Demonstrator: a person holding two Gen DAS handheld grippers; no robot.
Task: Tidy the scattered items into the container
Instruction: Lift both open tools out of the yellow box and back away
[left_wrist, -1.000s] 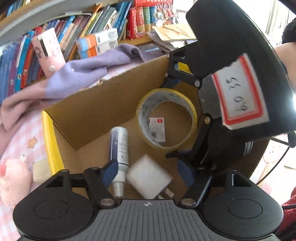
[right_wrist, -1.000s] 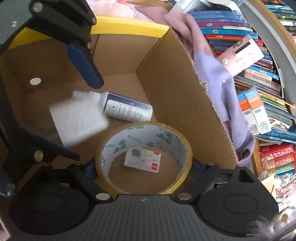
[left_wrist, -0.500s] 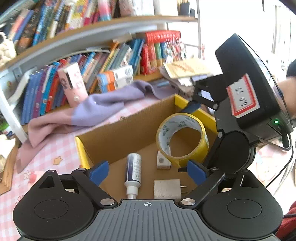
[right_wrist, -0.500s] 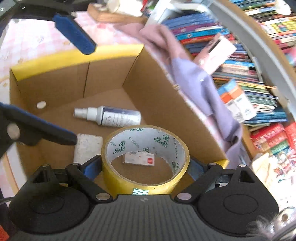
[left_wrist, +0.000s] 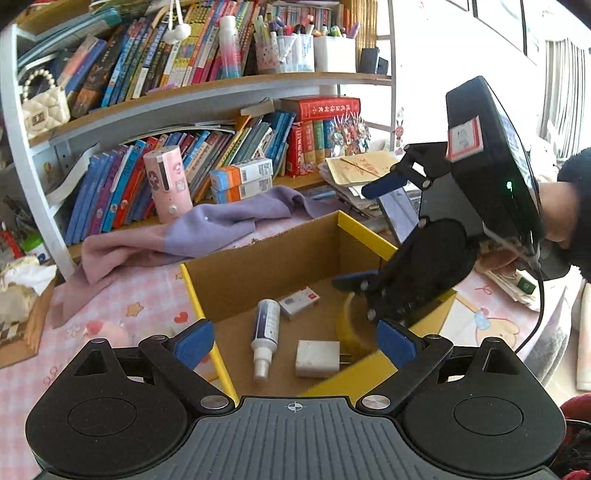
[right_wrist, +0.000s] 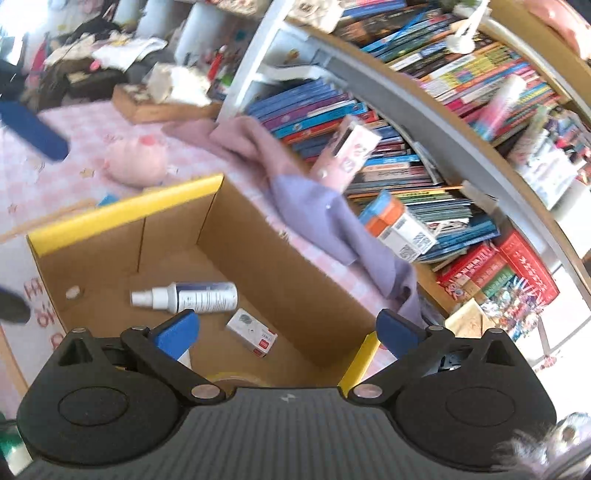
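Left hand-held gripper: fingers spread wide, nothing between them; it hangs over the near rim of the box.
Right hand-held gripper: jaws opening, nothing clamped; the tape roll sits free below it.
Box: open cardboard, yellow-edged flaps, on the pink checked table.
Spray bottle: lying on the box floor, nozzle toward 6 o'clock in the left view.
White charger: flat on the floor, at 3 o'clock of the bottle nozzle, just beside it.
Small carton: at 1 o'clock of the bottle, near the far wall.
Tape roll: at 3 o'clock of the charger, partly hidden behind the right tool.
Step in hand: release appears done; retreat from the box.
Method: lift both tools straight up past the flaps before swinging aside, so no finger snags the cardboard or drags the roll.
Next check: scan the table for loose items; the pink plush beyond the box may be one.
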